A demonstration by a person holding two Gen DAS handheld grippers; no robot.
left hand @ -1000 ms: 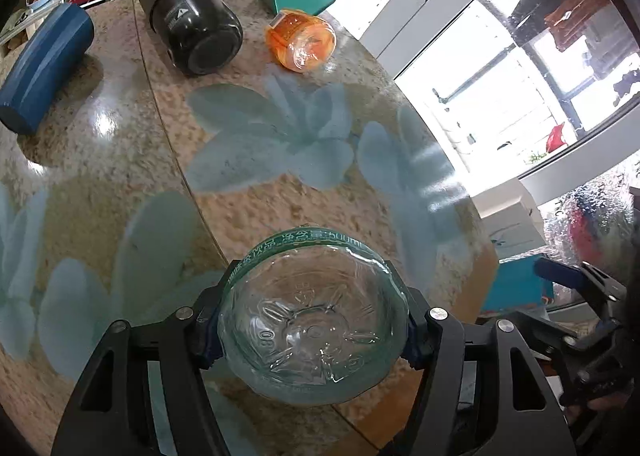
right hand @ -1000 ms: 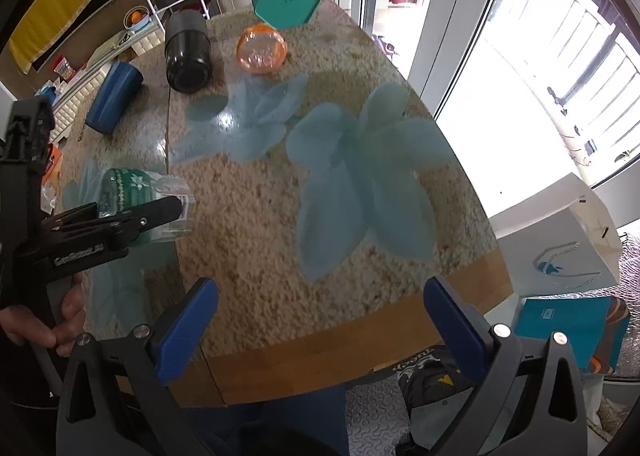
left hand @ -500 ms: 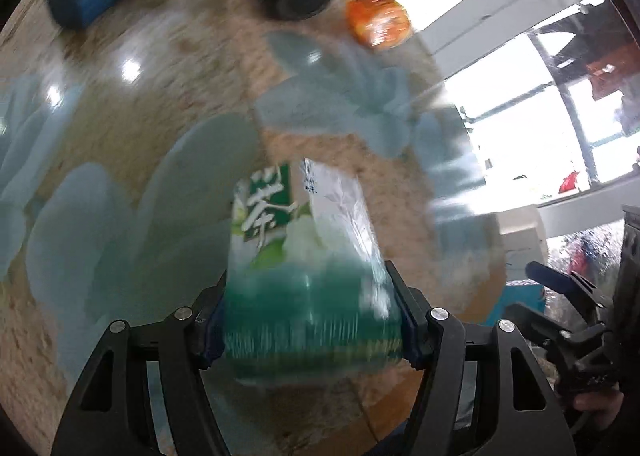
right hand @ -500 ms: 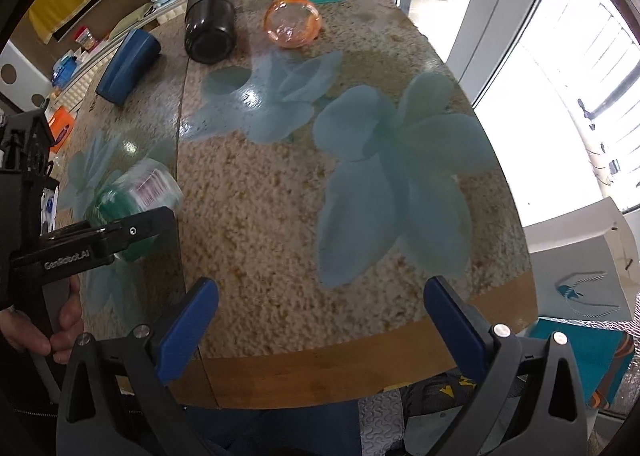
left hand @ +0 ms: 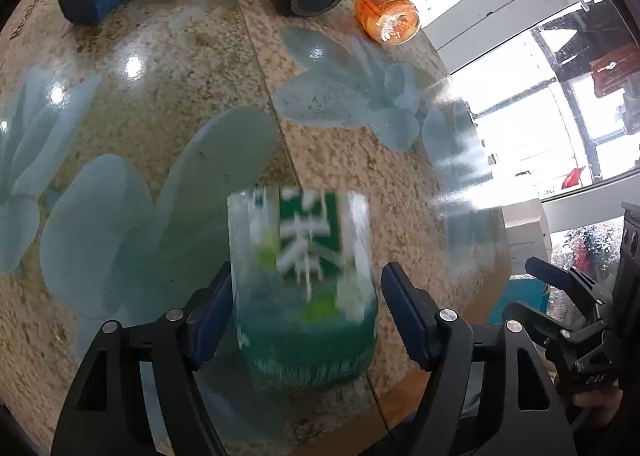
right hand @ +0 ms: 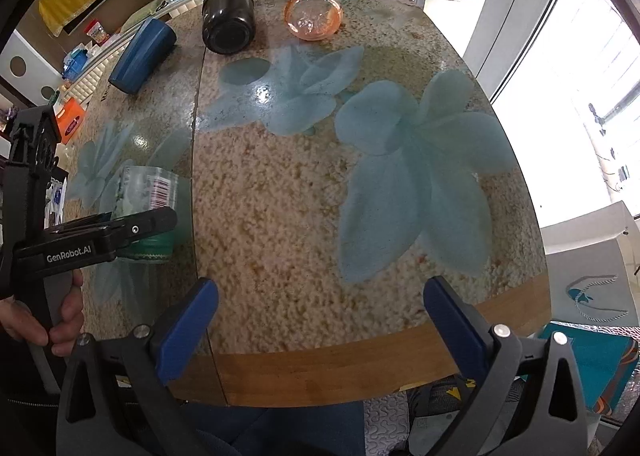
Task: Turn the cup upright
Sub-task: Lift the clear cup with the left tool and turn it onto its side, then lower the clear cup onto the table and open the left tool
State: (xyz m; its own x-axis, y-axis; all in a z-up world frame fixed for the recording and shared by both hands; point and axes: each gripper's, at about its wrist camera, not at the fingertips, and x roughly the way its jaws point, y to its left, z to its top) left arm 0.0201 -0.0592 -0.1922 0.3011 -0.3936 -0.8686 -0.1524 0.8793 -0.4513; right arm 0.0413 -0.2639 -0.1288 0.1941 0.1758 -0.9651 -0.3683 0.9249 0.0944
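Releasing step: clear green-labelled cup (left hand: 304,288) stood on tabletop (left hand: 168,104); left tongs (left hand: 306,316) parted, to be withdrawn straight, untouching. Right tongs (right hand: 320,320) were spread, empty.

Cup (left hand: 304,288) turned from base-toward-camera a second ago to standing upright on the table (left hand: 160,104), left gripper (left hand: 306,320) fingers now parted, gap beside its right finger, label motion-blurred
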